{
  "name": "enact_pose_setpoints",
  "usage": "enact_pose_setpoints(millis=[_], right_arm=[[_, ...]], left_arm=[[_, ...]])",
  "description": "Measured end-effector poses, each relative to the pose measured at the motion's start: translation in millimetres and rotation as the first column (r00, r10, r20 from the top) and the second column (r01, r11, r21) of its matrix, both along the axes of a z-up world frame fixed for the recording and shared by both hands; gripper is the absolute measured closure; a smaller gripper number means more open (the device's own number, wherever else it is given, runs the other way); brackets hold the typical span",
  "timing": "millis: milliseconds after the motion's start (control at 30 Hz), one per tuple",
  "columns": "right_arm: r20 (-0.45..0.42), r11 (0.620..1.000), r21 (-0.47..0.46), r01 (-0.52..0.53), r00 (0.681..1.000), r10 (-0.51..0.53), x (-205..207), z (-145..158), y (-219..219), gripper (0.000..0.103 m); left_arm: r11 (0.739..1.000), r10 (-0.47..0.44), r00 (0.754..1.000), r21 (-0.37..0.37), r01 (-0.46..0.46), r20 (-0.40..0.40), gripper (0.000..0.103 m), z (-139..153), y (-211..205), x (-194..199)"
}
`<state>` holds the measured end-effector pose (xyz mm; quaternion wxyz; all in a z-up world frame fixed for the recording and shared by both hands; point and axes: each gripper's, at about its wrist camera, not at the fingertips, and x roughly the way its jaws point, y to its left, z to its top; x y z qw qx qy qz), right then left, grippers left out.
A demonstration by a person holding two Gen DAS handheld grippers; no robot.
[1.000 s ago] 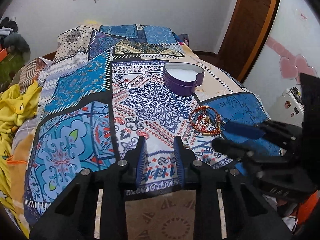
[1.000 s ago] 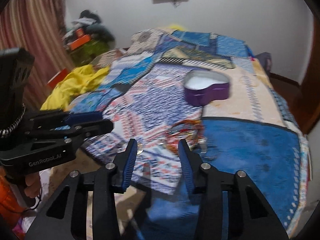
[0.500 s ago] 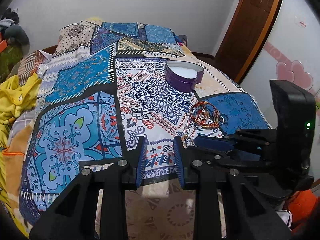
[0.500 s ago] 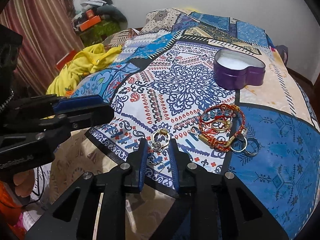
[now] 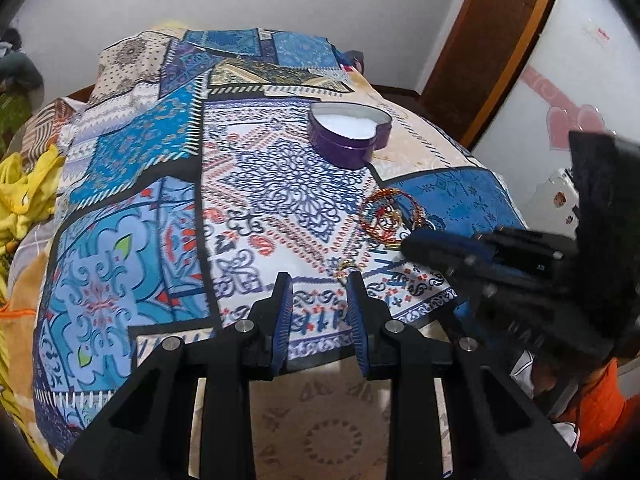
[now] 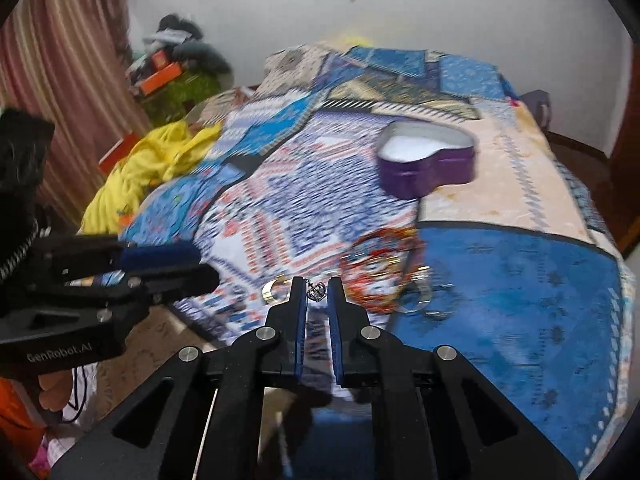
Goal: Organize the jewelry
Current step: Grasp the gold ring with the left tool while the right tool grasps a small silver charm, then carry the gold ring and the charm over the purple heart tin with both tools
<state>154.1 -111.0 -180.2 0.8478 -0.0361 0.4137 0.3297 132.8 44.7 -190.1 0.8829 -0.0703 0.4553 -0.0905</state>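
Observation:
A purple heart-shaped tin (image 5: pixel 349 136), open with a white lining, stands on the patterned bedspread; it also shows in the right wrist view (image 6: pixel 427 160). Red and gold bangles (image 5: pixel 390 216) lie nearer the bed's foot, blurred in the right wrist view (image 6: pixel 380 268). A gold ring (image 5: pixel 347 269) lies beside them. My right gripper (image 6: pixel 318 292) is shut on a small silver crown ring (image 6: pixel 317 291), held just above the bedspread. My left gripper (image 5: pixel 320 292) is open and empty over the bed's near edge.
Silver rings (image 6: pixel 430 300) lie on the blue patch right of the bangles. A gold ring (image 6: pixel 274 290) lies left of my right fingers. Yellow cloth (image 6: pixel 144 168) is heaped at the bed's left side. A wooden door (image 5: pixel 492 44) stands far right.
My right gripper has narrowed onto the small crown ring and lifted it. The right view is now blurred with motion. My left gripper stayed open and shifted little.

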Motion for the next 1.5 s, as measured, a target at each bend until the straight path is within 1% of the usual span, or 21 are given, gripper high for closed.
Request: enact_pose_setpoints(millis=[133, 367, 567, 667, 800, 867, 900, 1000, 1167, 1267, 1500], right_arm=[[0.017, 0.998, 0.023, 0.056, 0.998, -0.056, 6, 8, -16, 0.094], [0.041, 0.995, 0.043, 0.088, 0.995, -0.09, 9, 15, -29, 0.094], [0.054, 0.995, 0.049, 0.086, 0.995, -0.088, 11, 16, -33, 0.093], [0.058, 0.995, 0.053, 0.085, 0.994, -0.088, 10, 17, -34, 0.093], [0.067, 0.995, 0.052, 0.085, 0.994, -0.089, 9, 19, -35, 0.093], [0.07, 0.995, 0.051, 0.087, 0.993, -0.091, 8, 19, -35, 0.093], [0.072, 0.995, 0.051, 0.087, 0.993, -0.091, 7, 20, -35, 0.093], [0.079, 0.995, 0.049, 0.09, 0.992, -0.093, 5, 22, -37, 0.093], [0.09, 0.995, 0.043, 0.093, 0.991, -0.097, 5, 25, -40, 0.093], [0.095, 0.994, 0.042, 0.101, 0.99, -0.104, 9, 27, -41, 0.093], [0.128, 0.992, 0.042, 0.118, 0.984, -0.122, 19, 36, -43, 0.093]], left_arm=[[0.999, -0.038, 0.999, 0.029, 0.039, -0.019, 0.076, -6, -15, 8], [0.995, -0.083, 0.994, 0.054, 0.087, -0.066, 0.076, -22, -31, 22], [0.996, -0.086, 0.993, 0.024, 0.089, -0.077, 0.076, -28, -29, 31], [0.995, -0.089, 0.993, 0.028, 0.092, -0.076, 0.076, -30, -30, 33], [0.994, -0.094, 0.993, 0.056, 0.098, -0.066, 0.076, -32, -35, 34], [0.991, -0.097, 0.994, 0.083, 0.101, -0.059, 0.076, -32, -38, 34], [0.99, -0.099, 0.994, 0.095, 0.104, -0.054, 0.077, -32, -39, 34], [0.985, -0.099, 0.994, 0.141, 0.103, -0.035, 0.085, -32, -42, 32], [0.988, -0.089, 0.996, 0.124, 0.092, -0.03, 0.086, -28, -38, 31], [0.988, -0.08, 0.997, 0.128, 0.082, -0.018, 0.086, -22, -36, 30], [0.992, -0.064, 0.997, 0.108, 0.058, 0.05, 0.086, 7, -29, 37]])
